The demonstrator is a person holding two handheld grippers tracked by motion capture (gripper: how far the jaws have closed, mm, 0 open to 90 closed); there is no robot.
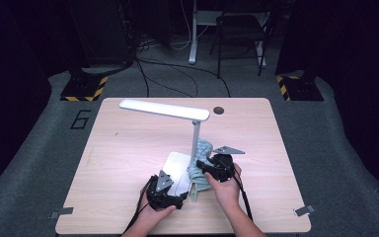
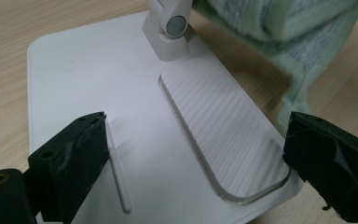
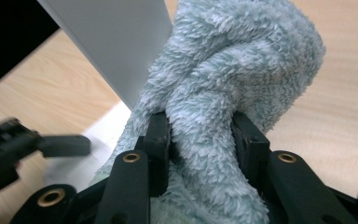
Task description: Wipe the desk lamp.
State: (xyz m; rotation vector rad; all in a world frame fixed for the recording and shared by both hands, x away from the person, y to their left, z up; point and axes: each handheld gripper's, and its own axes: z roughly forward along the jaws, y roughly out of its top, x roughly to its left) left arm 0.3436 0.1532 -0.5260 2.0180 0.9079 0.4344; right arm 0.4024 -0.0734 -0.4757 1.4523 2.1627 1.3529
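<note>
In the high view the towel [image 1: 201,168] sits half behind the lamp [image 1: 195,140] stem and the right gripper [image 1: 208,169], so its full shape cannot be told. In the left gripper view the lamp's stem is cut off by the top edge just above its hinge. In the right gripper view the left gripper [image 3: 51,145], beside the lamp, is blurred, and the right gripper's fingers [image 3: 157,135] are sunk into the towel's pile
</note>
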